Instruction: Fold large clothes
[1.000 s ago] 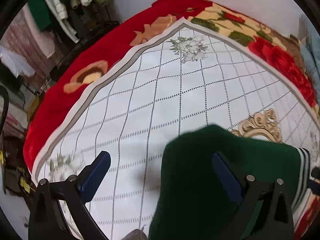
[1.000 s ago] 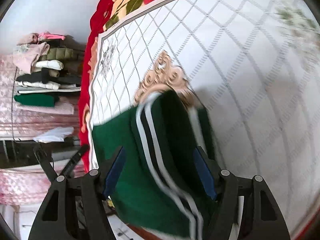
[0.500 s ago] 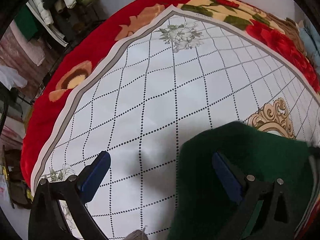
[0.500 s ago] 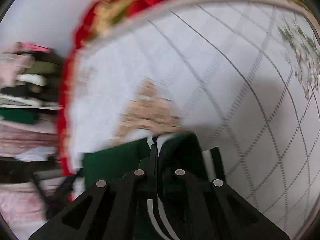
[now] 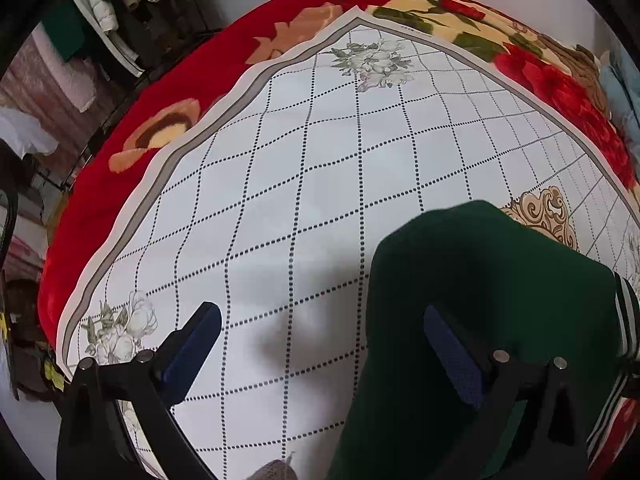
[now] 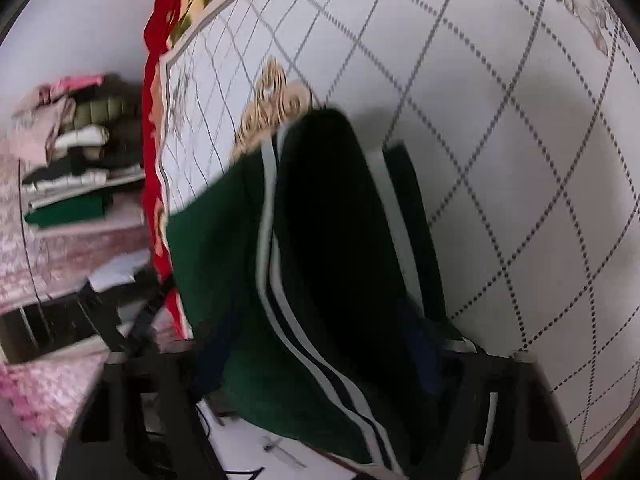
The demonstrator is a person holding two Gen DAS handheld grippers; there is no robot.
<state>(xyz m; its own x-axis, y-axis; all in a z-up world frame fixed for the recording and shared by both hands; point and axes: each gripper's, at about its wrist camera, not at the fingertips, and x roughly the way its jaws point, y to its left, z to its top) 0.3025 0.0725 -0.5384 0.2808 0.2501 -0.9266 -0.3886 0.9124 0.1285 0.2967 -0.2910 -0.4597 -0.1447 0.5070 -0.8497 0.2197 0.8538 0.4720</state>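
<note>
White, grid-patterned cloth [image 5: 328, 184] covered most of the bed, with a red floral blanket [image 5: 120, 168] showing beyond its grey border along the left and far edges. At the far left of the left wrist view, clothes hung on a rack [image 5: 120, 12] against the wall. Nearer, the left gripper [image 5: 320, 340] hovered over the cloth with its blue-padded fingers [image 5: 192, 344] spread wide and nothing between them; the left finger lay over bare cloth and the right one over the dark green garment [image 5: 480, 280]. That garment sat at the lower right of this view, bunched on the cloth just below a gold ornamental motif [image 5: 548, 212], its striped white-and-dark trim [image 5: 626, 320] at the right edge. In the right wrist view, a stack of folded clothes [image 6: 76, 160] stood on a shelf at the left, beyond the bed's edge. The green garment [image 6: 224, 260] filled the centre there, draped with its striped band [image 6: 272, 240] running down the middle, and part of it hanging past the bed's edge. The right gripper [image 6: 320, 360] was blurred, its fingers spread apart on either side of the fabric, not pinching it.
</note>
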